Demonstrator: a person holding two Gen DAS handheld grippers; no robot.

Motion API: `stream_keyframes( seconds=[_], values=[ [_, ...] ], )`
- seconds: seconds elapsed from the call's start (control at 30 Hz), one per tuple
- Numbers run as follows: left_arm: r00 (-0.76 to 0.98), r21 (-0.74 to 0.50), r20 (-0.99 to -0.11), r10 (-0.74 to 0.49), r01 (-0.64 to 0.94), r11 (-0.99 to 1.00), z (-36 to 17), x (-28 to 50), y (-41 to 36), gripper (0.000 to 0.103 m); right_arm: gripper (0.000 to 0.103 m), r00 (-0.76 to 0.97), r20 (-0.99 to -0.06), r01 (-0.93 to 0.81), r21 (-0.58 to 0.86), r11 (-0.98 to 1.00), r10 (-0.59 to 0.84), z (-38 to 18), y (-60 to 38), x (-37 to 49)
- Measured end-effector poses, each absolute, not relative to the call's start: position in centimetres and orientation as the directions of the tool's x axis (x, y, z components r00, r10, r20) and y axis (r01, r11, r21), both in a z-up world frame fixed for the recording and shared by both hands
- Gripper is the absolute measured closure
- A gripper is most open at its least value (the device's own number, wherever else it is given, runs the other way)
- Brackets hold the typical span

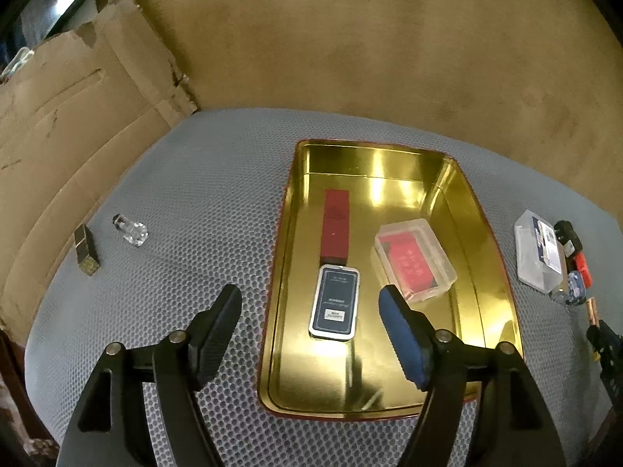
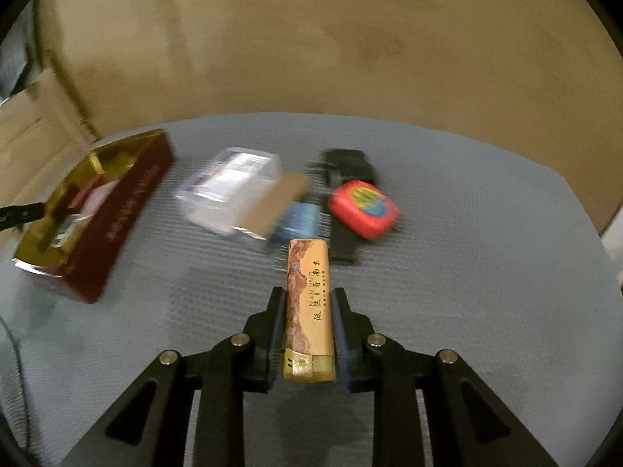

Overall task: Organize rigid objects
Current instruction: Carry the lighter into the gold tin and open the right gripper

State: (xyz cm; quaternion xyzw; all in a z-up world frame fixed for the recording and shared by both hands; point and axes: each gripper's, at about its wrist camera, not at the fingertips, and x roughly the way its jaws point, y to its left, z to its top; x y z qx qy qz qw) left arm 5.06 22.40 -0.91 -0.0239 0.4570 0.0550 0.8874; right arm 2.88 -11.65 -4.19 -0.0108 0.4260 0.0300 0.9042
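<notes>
The left tool hangs above the near end of the gold tray with its fingers spread wide and nothing between them. The tray sits on a grey honeycomb-textured surface and holds three things: a long red box lying lengthwise toward the far end, a dark flat box with a white rim just in front of it and touching or nearly touching its near end, and a clear plastic case with red contents to the right of both. Left of the tray, well apart from it, lie a small dark and gold rectangular tube and a clear glass stopper-like piece close to each other. Right of the tray rests a clear plastic box with a label, with small dark and red items beside it at the edge of view. The right tool is pinching a narrow tan box with printed characters, gripped by its long sides and held above the surface, pointing forward. Beyond it, blurred, are the tray's dark red outer wall, the clear box, a red rounded object and a black item.
</notes>
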Motion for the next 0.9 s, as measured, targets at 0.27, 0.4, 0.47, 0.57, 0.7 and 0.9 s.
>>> stream_keyframes(
  seconds=[0.27,0.4,0.47,0.57,0.7,0.9],
  values=[
    [0.580,-0.008,-0.809,0.093,-0.169,0.986,-0.5,5.2,23.8,0.031,0.080,0.653,-0.741,-0.217,0.011,0.976,0.153,-1.5,-4.1,5.1],
    [0.579,-0.016,-0.807,0.112,-0.212,0.977,-0.4,5.2,24.7,0.031,0.080,0.642,-0.737,-0.299,0.013,0.954,0.211,-0.7,0.4,6.6],
    [0.579,-0.012,-0.805,0.129,-0.233,0.972,-0.3,5.3,25.2,0.031,0.080,0.633,-0.737,-0.331,0.019,0.943,0.237,-0.5,2.4,7.3],
    [0.578,-0.021,-0.803,0.143,-0.268,0.963,-0.1,5.2,26.0,0.031,0.080,0.622,-0.741,-0.371,0.007,0.929,0.254,-0.5,5.0,7.8],
    [0.575,-0.040,-0.805,0.147,-0.299,0.953,-0.1,5.2,26.9,0.031,0.080,0.591,-0.761,-0.411,0.003,0.912,0.269,-1.2,8.2,9.2],
    [0.570,-0.055,-0.809,0.147,-0.321,0.945,-0.2,5.2,27.6,0.031,0.080,0.548,-0.794,-0.421,0.011,0.907,0.264,-2.7,10.8,11.1]
  ],
)
